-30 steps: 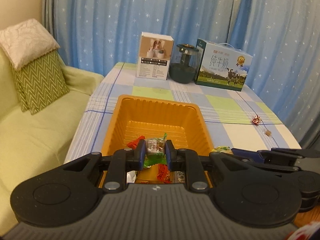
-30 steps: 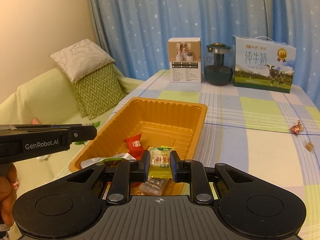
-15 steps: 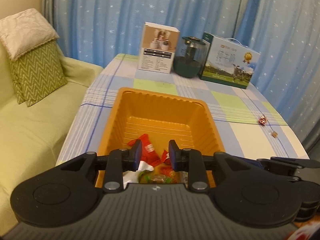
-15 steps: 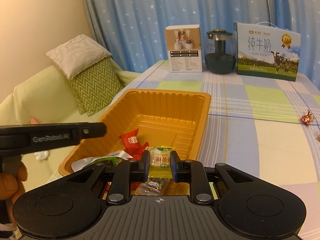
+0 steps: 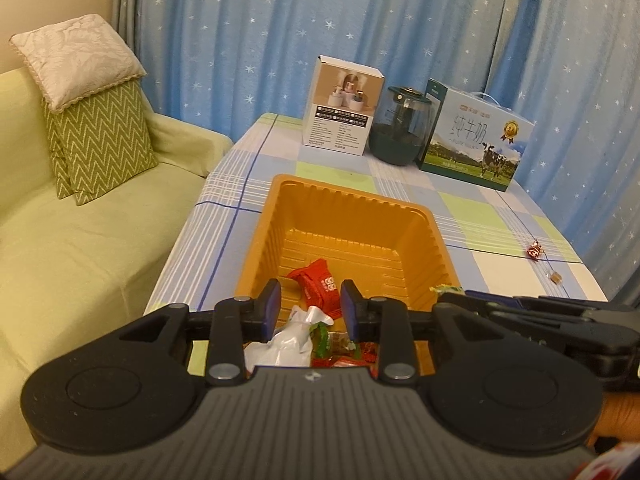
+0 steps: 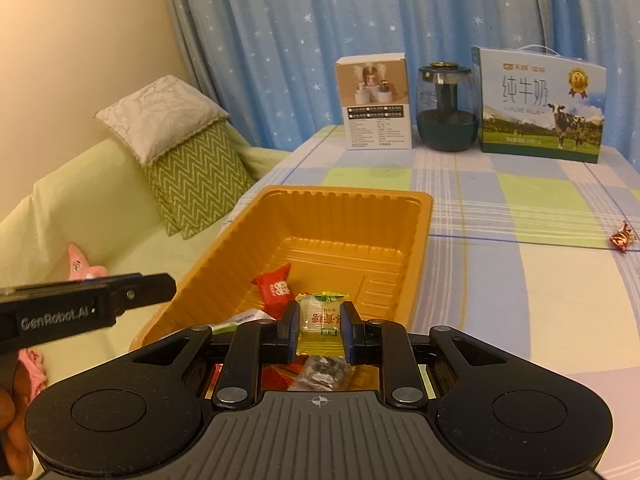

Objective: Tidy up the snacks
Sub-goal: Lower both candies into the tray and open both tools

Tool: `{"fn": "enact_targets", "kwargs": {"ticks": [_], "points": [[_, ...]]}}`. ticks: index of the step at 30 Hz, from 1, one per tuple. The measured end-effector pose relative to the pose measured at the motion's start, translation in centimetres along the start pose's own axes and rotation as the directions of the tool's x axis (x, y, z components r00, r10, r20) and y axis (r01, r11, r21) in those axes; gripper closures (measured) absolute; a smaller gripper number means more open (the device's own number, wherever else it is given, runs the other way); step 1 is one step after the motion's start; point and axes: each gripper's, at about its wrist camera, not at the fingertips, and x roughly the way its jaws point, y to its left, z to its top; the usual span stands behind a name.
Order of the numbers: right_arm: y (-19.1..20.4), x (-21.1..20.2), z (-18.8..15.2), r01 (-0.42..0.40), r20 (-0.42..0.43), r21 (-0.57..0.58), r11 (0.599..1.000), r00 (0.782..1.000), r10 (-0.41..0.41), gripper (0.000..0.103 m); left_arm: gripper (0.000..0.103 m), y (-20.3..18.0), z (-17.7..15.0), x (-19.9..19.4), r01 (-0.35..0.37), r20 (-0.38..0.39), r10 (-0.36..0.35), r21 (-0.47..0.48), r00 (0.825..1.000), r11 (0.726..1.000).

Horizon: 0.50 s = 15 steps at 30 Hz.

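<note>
left gripper [image 5: 310, 310] over tray [image 5: 264, 236], jaws opening, nothing between | right gripper [image 6: 320, 326] pinching yellow candy [image 6: 320, 322] above tray's near end | candy light, crinkly, slippery film; grip mid-body, not the tails | loose candy [image 6: 622, 236] on tabletop [image 6: 540, 280]

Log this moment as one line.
left gripper: opening, empty, above orange tray | right gripper: shut on yellow-green candy | two candies on table

The tray's [image 5: 416, 216] near end and its snack pile [image 5: 320, 344], at six o'clock, hide behind the tongs' body.
</note>
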Motion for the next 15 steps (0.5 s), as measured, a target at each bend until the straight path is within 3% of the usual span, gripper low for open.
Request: {"fn": "enact_targets", "kwargs": {"ticks": [2,3,4,5,6,15], "points": [[-0.2,0.2,0.2,-0.026,0.005,0.023,0.999,1.0,0.026,0.081,0.074,0.3,-0.1,-0.1,-0.003,-0.002,0.003,-0.009,1.0,1.0],[-0.3,0.3,0.2,-0.026,0.001,0.033,0.999,1.0,0.026,0.076,0.074,0.4,-0.2,-0.2,-0.005,-0.002,0.005,-0.014,1.0,1.0],[-0.4,0.3,0.2,-0.016,0.0,0.037,0.999,1.0,0.016,0.068,0.074,0.5,-0.3,-0.4,-0.008,0.0,0.008,-0.019,1.0,1.0],[-0.5,0.1,0.0,-0.009,0.005,0.04,0.999,1.0,0.009,0.052,0.074,0.6,-0.4,-0.5,-0.01,0.002,0.01,-0.022,1.0,1.0],[-0.8,-0.2,-0.2,-0.009,0.014,0.047,0.999,1.0,0.009,0.049,0.074,0.7,-0.5,-0.7,-0.011,0.003,0.011,-0.025,1.0,1.0],[-3.0,-4.3,-2.2,0.056,0.0,0.118,0.991,0.998,-0.056,0.049,0.072,-0.4,-1.3,-3.0,0.0,0.008,0.0,-0.035,1.0,0.999]]}}
